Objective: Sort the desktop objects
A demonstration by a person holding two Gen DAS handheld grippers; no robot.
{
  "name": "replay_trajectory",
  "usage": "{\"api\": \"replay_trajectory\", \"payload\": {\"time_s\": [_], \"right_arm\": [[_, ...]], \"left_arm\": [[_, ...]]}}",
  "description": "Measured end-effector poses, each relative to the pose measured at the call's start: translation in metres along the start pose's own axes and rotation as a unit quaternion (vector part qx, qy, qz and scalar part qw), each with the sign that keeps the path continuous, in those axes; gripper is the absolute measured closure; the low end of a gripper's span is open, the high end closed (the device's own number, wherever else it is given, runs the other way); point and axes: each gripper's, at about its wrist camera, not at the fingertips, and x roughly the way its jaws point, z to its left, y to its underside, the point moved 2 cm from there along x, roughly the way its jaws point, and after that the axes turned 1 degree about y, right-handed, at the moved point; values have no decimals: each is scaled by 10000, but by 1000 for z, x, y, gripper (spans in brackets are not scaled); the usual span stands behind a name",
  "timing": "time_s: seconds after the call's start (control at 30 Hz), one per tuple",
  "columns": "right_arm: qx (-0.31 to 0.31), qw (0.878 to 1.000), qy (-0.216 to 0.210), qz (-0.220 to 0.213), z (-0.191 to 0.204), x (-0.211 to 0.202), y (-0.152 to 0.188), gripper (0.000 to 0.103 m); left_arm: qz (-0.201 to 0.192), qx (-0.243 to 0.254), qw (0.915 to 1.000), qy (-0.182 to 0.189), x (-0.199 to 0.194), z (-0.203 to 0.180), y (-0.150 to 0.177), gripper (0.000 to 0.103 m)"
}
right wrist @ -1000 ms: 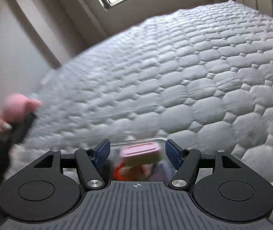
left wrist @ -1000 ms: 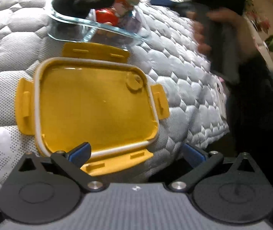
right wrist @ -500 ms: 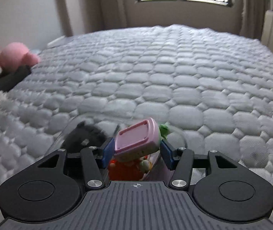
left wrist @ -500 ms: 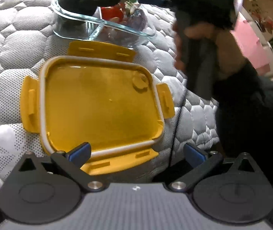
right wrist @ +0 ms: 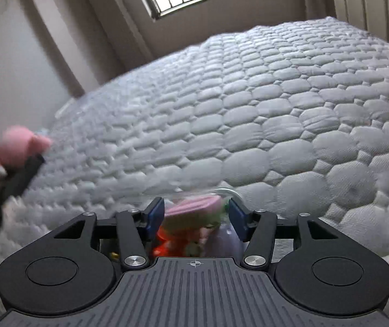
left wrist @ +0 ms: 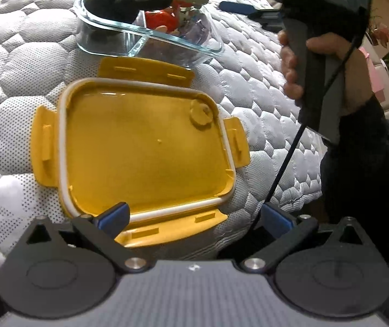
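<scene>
In the right wrist view we see a pink, flat, blurry thing (right wrist: 194, 209) between the blue finger pads (right wrist: 156, 215) of the right gripper (right wrist: 196, 218), and we cannot tell if the pads touch it. Below it, small red and purple toys (right wrist: 183, 241) are smeared and partly hidden by the gripper body, so we cannot say what they are. The soft pink toy (right wrist: 17, 151) at the left edge is blurry and cut off.

The right tool (right wrist: 196, 219) has opened, leaving the pink toy (right wrist: 193, 209) in the glass container (left wrist: 150, 31).
</scene>
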Motion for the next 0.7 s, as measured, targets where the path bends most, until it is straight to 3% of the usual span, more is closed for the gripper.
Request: {"api": "replay_trajectory", "payload": {"time_s": [0.07,0.27,0.3,0.37,0.47,0.53,0.6,0.7], "right_arm": [[19,10000,-43,67,0,6,2,47],[-64,9992,-174,359,13,20,10,76],[-80,9981,-341,511,18,22,12,78],[-158,9984,-347,420,22,15,11,78],[-282,9989,-312,228,26,3,9,74],[-364,9989,-288,100,28,-5,8,65],[-446,9987,-264,-28,31,-12,6,46],[-569,9979,-229,-220,35,-24,4,35]], "left_arm": [[19,-21,10000,-31,1,1,0,0],[-15,-146,9999,-84,-1,8,-1,0],[-5,-171,9998,-87,-1,8,-3,0],[-18,-78,9999,-126,-1,5,-2,0],[-35,176,9996,-200,-4,-1,1,0],[-54,277,9992,-272,-6,-4,0,0],[-75,401,9986,-351,-9,-10,-7,0],[-193,795,9953,-523,-21,-25,-23,0]]}}
